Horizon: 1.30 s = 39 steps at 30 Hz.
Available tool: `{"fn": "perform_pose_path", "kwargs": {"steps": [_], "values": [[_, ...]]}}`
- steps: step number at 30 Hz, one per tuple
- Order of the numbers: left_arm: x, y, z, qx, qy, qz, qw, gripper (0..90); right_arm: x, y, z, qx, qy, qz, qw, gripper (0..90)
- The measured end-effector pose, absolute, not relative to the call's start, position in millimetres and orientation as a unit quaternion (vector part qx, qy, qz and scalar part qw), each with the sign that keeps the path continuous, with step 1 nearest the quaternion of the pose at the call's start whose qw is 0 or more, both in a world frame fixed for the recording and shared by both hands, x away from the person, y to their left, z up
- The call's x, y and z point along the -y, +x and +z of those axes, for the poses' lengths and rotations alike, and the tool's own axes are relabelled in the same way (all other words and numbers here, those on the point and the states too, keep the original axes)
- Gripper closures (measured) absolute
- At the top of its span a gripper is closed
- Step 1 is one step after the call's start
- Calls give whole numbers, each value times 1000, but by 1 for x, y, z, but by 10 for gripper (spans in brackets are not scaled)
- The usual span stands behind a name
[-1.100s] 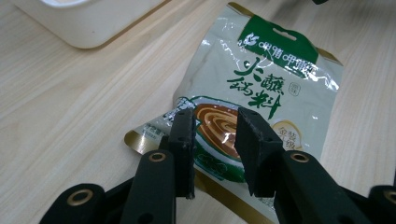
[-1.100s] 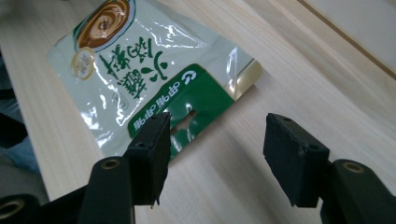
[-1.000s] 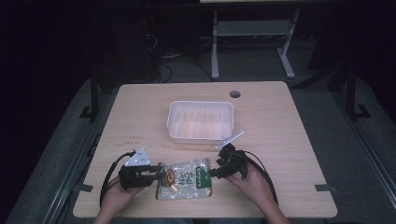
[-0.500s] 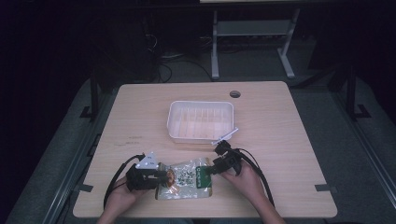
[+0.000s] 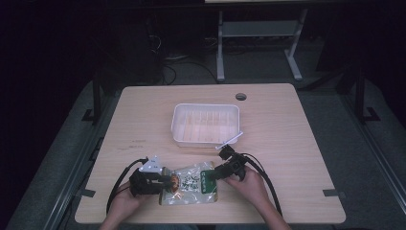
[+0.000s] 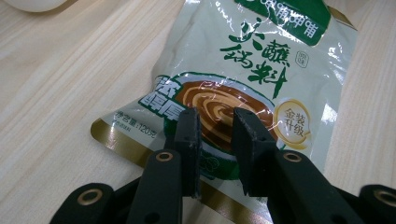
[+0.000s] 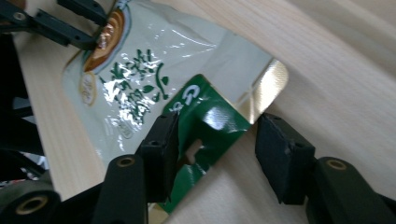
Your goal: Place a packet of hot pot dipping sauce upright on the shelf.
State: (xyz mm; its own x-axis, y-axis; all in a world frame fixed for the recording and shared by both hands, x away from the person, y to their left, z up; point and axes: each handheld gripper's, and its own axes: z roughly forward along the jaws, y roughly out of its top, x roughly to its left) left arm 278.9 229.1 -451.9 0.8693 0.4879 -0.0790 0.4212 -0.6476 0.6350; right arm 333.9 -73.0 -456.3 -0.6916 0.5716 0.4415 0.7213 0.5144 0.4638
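One sauce pouch [image 5: 191, 184], pale, green header, flat | left claw [image 6: 215, 140] pinching it | right claw [image 7: 219, 154] spread, closing.

The sauce pouch [image 6: 243, 79] is glossy, crinkled plastic film with gold foil edges; the counter [image 5: 297, 143] is matt pale woodgrain; the tray [image 5: 178, 125] is smooth white plastic.

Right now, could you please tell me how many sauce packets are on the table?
1: the sauce packet lies flat at the table's near edge, between the two tools, in front of the white tray. None seems hidden.
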Motion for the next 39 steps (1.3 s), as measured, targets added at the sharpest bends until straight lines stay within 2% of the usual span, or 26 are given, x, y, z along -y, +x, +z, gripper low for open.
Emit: {"fn": "perform_pose_path", "kwargs": {"steps": [4,5,9,14,15,19,27,39], "values": [[-229,279,-452,-251,907,50,335,717,72,334,-456,855,-378,-325,146,553],[-229,279,-452,-250,907,51,334,717,72,335,-457,846,-373,-337,175,586],[-228,279,-453,-251,907,52,334,718,65,335,-458,836,-364,-355,208,633],[-228,279,-453,-251,906,52,335,714,49,334,-459,851,-357,-329,198,685],[-228,278,-453,-252,906,55,335,706,45,334,-460,857,-362,-312,191,760],[-227,277,-452,-247,909,72,328,663,43,334,-459,856,-374,-301,190,857],[-238,276,-442,-266,890,103,356,597,38,329,-443,862,-382,-281,178,892],[-259,277,-438,-306,862,132,381,533,28,321,-390,869,-381,-276,157,894]]}}
